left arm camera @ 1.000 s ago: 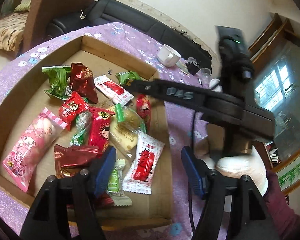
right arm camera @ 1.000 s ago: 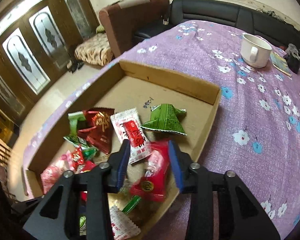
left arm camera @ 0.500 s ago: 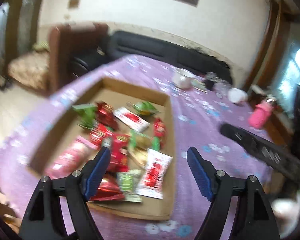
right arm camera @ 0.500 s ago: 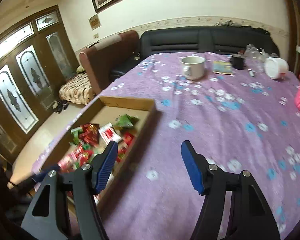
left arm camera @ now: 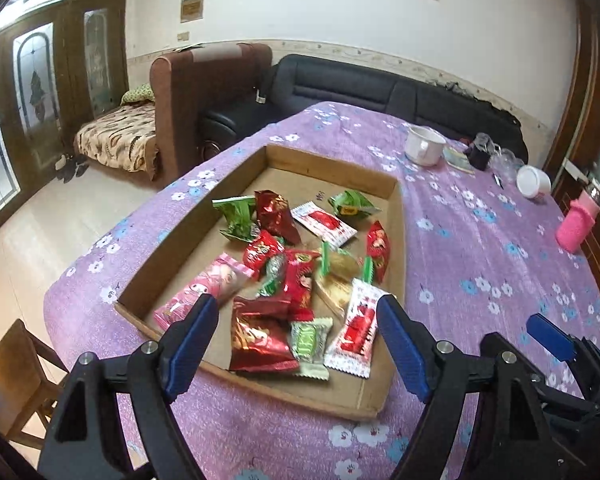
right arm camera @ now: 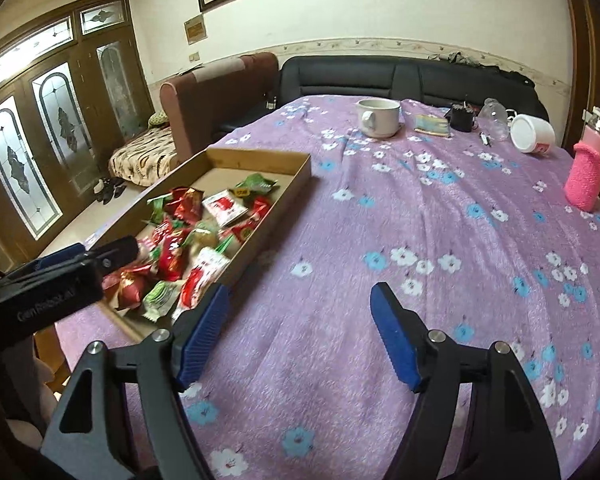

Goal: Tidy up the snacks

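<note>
Left gripper (left arm camera: 296, 336): fingers apart, nothing between the pads; it hangs above the near end of the tray, angled down at the snack pile.
Right gripper (right arm camera: 300, 332): fingers apart and opening wider, nothing between them; below them only bare purple cloth, to the right of the tray.
Tray (left arm camera: 398, 216): shallow cardboard tray, open-topped, lying flat on the tabletop (right arm camera: 420, 220) near its left edge.
Snacks (left arm camera: 300, 276): a loose heap of wrapped packets inside the tray, crowded toward its near right side.
Pink packet (left arm camera: 204, 288): lies flat at the left of the heap, one end under the left gripper's left finger in the left wrist view.
Dark red foil bag (left arm camera: 260, 340): nearest the camera, just beside a pale green wrapped sweet (left arm camera: 308, 338).
White and red sachet (left arm camera: 356, 328): near the tray's right wall; whether it touches the wall I cannot tell.
Green packets: one at the far left of the heap (left arm camera: 236, 216), another near the far right corner (left arm camera: 350, 204).
Far tabletop: a white mug (right arm camera: 378, 118), a white cup on its side (right arm camera: 532, 134), a dark small container (right arm camera: 462, 118) and a pink knitted bottle sleeve (right arm camera: 586, 176), all well apart from the tray.
Cloth: purple with white and blue flowers, covering the whole tabletop.
</note>
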A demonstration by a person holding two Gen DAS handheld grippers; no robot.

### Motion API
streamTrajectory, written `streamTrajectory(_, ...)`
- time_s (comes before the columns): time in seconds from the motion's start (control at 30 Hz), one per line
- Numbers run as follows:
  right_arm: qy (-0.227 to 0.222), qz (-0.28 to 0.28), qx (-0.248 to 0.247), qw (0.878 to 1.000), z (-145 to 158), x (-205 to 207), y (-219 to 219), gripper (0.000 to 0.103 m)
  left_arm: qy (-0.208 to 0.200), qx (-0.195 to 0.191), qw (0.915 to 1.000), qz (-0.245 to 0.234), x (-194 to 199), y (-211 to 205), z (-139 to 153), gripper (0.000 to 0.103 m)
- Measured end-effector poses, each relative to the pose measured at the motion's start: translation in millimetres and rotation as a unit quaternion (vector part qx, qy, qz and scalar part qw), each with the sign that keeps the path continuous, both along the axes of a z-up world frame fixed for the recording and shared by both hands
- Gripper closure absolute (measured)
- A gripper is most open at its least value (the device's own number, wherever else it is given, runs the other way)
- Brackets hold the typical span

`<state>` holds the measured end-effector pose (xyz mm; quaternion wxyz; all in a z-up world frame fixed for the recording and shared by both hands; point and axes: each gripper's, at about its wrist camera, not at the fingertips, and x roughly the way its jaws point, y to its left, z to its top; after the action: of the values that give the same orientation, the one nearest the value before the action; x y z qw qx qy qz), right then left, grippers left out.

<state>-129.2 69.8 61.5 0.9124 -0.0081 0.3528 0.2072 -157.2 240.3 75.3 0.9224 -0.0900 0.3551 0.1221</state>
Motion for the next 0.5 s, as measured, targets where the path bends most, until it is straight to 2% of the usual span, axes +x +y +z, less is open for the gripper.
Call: streamTrajectory(0.5,0.022,0.012,-0.020,0.999,-15,-6,16,0.027,0.017,-0.004,0.9997,-0.019,2,-8,-9,0.022)
